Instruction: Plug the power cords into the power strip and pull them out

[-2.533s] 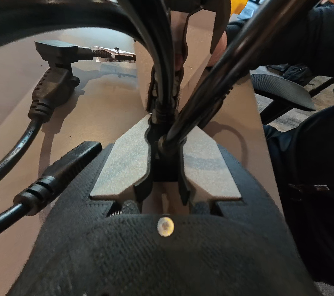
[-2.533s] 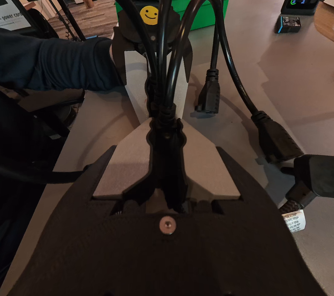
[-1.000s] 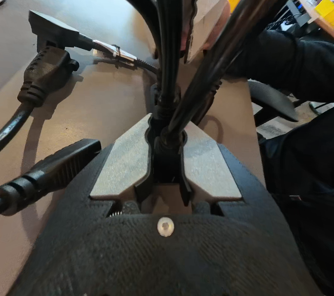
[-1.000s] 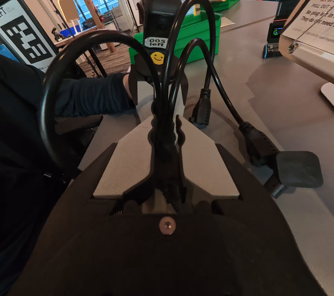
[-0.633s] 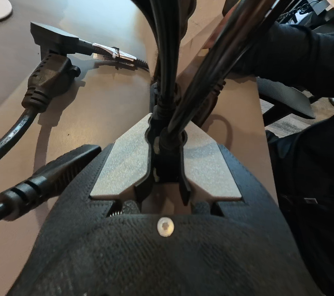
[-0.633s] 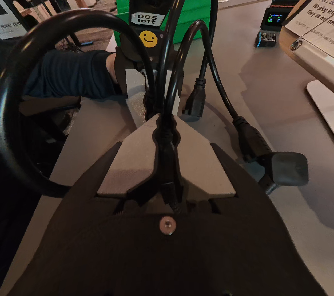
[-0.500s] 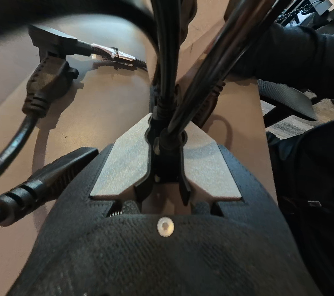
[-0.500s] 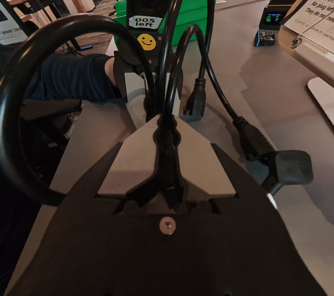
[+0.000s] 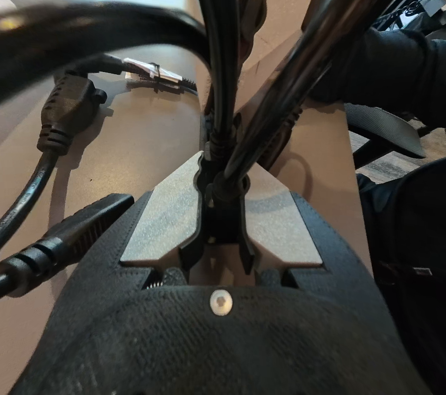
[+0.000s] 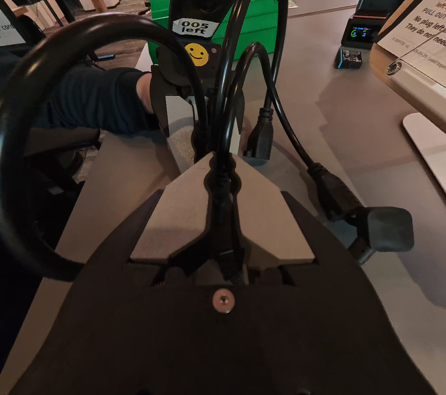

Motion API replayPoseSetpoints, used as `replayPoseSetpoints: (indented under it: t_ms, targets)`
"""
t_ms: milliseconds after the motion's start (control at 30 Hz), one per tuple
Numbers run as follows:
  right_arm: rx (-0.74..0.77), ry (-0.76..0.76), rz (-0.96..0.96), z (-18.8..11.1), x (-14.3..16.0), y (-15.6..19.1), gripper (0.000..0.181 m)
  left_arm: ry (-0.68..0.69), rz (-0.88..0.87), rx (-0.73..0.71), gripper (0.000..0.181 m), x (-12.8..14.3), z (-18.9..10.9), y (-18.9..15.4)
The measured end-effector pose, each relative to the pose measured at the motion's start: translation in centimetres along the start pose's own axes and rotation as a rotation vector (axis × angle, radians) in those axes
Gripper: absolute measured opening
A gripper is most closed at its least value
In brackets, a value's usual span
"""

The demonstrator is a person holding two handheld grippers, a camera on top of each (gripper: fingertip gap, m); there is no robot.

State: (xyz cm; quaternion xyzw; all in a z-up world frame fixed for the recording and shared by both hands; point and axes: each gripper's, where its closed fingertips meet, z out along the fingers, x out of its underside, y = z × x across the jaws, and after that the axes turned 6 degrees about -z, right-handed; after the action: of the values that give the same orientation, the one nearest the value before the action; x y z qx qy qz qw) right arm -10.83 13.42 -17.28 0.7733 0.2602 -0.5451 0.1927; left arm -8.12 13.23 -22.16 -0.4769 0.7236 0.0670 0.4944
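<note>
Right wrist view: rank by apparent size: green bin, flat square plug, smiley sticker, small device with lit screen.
1. green bin, partly hidden by cords
2. flat square plug and device: look alike; the plug is nearer the camera, so unranked
3. smiley sticker

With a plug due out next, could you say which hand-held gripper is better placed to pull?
Probably left: left hand-held gripper clamps a plug body; right hand-held gripper pinches a ribbed cord collar.

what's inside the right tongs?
The right tongs are shut on a black cord at its ribbed strain relief. Whatever lies under the fingers, including any power strip, is hidden.
</note>
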Motion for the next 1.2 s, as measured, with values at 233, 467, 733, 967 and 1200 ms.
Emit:
replayPoseSetpoints:
  t_ms: [233, 467, 733, 967, 1200]
  targets:
    - [-0.072, -0.038, 0.079, 0.0, -0.1, 0.2, 0.006, 0.006, -0.001, 0.019, 0.025, 0.1, -0.1, -0.1]
    - [-0.032, -0.040, 0.078, 0.0, -0.1, -0.4, 0.005, -0.016, -0.035, -0.013, 0.024, -0.4, 0.3, 0.2]
    - [-0.083, -0.036, 0.090, -0.6, 0.1, -0.4, 0.006, -0.001, -0.004, -0.027, 0.025, -0.3, 0.3, 0.2]
    - [-0.096, -0.037, 0.123, -0.8, 0.2, -0.4, 0.006, 0.000, -0.003, -0.026, 0.025, -0.3, 0.3, 0.2]
    - [-0.046, -0.036, 0.071, -0.1, -0.1, -0.2, 0.005, -0.014, -0.010, -0.024, 0.025, -0.4, 0.4, 0.1]
